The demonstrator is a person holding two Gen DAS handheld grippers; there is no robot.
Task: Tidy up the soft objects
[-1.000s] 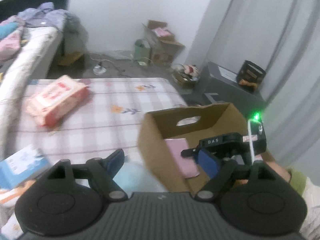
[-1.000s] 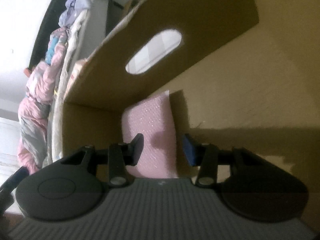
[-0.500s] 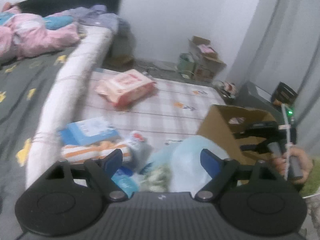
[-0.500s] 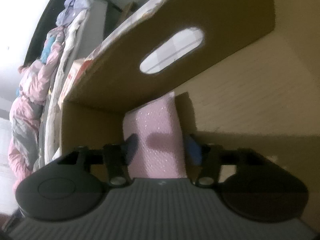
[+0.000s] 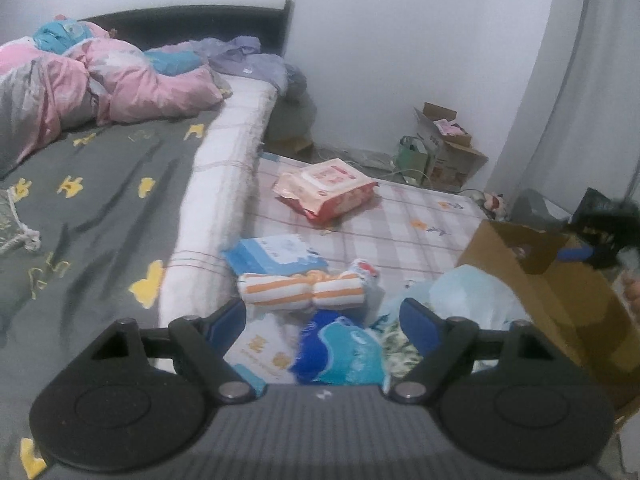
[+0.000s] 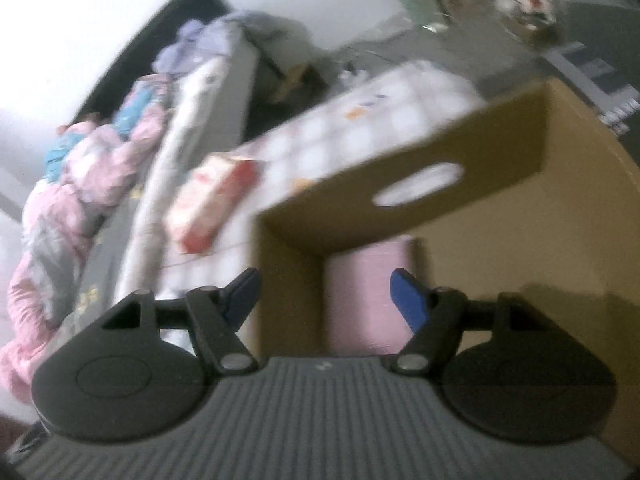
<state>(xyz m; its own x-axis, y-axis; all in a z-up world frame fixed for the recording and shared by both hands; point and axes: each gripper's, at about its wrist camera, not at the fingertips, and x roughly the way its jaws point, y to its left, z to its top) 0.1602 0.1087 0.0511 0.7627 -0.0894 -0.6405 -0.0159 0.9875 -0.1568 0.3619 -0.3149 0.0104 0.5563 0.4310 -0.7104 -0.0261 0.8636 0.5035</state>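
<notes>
R gripper (image 6: 322,294): jaws were closed on the pink pack (image 6: 366,296) inside the cardboard box (image 6: 500,240) a sec ago; now opening, nothing between the pads, and the tool has come up and out of the box. Pink pack stays behind, standing against the box's inner wall below the handle cut-out. Reads as a completed drop-off, one soft item filed. R view is motion-blurred, so fine detail of the pack not legible.

L gripper (image 5: 322,320): was aimed at the box a sec ago, has swung over to the heap on the checked mattress (image 5: 400,220). Jaws wide apart, holding nothing, hovering over the pile: blue fuzzy cloth item (image 5: 340,354), white tissue pack (image 5: 260,350), orange-striped rolled towel (image 5: 300,292) just beyond, light-blue plastic bag (image 5: 468,296) next to the box. Blue flat pack (image 5: 276,254) and pink wipes pack (image 5: 326,192) lie farther up the mattress, well apart from the box.

Judgement: hand-over of roles, R done, L lining up next pick. Most of the pile not yet boxed; task early.
</notes>
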